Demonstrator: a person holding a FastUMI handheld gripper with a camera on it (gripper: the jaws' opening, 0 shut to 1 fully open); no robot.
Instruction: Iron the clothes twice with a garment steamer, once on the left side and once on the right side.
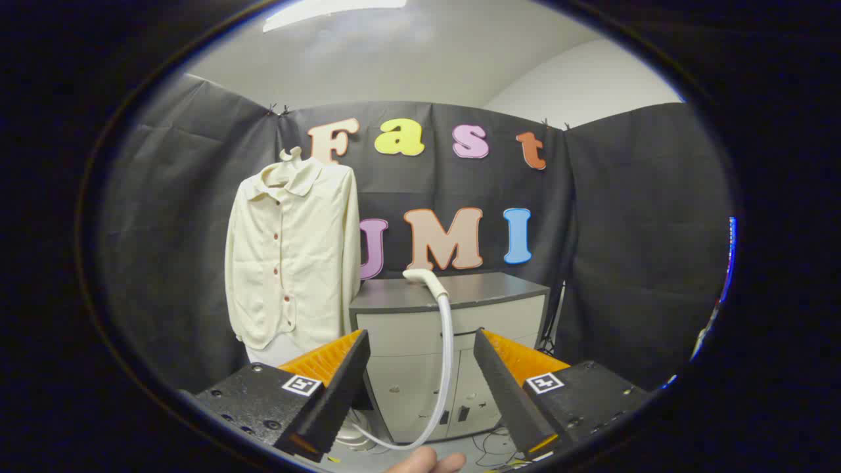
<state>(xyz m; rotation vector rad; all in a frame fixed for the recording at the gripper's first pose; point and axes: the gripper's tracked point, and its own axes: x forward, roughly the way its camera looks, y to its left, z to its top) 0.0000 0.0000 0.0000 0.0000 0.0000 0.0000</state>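
Ahead, my jaws [420, 387] stand open and empty, the steamer head [424, 277] resting on the far counter [453, 292] right of the hanging shirt [292, 253]; its rigid handle looks the likely hold, its hose [447, 368] probably dragging.

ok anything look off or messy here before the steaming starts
Nothing is damaged or spilled. The cream shirt hangs buttoned on its hanger beside the cabinet. The steamer head lies on the cabinet top, its hose drooping down the front. The open gripper holds nothing.
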